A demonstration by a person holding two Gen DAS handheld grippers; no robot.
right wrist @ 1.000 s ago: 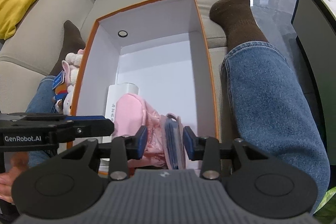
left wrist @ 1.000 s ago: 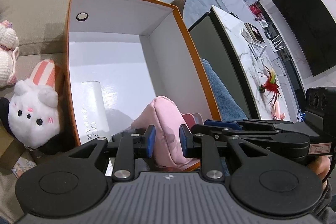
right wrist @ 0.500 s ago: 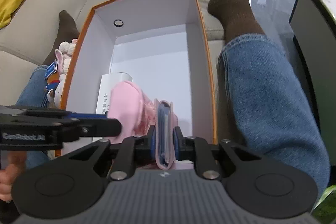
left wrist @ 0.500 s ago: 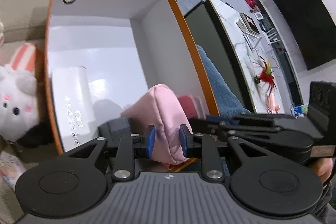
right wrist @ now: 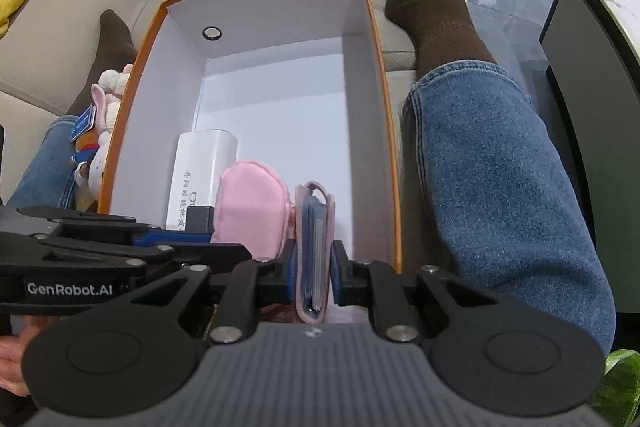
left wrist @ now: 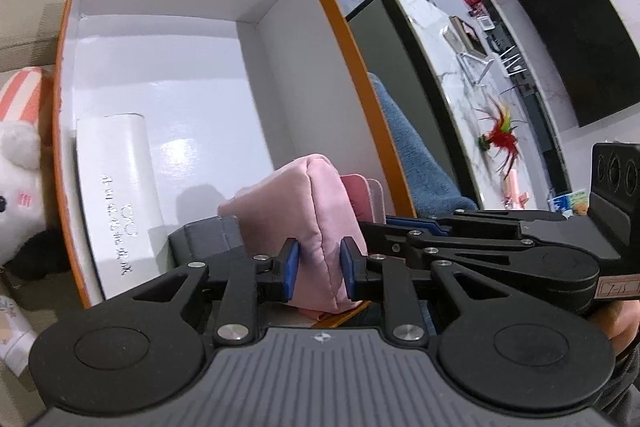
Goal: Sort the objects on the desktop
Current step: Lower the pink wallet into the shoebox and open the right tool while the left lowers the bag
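An orange box with a white inside lies on the sofa. In its near end stand a pink padded pouch, a pink card wallet, a white case and a small black block. My left gripper has its pads on both sides of the pink pouch. My right gripper is shut on the pink card wallet, which stands upright by the box's right wall.
Plush toys lie left of the box, also in the right wrist view. A person's jeans leg and brown sock lie right of it. A marble table stands beyond.
My right gripper closed on the pink wallet. My left gripper moved forward over the box's near end and its pads came onto the pink pouch.
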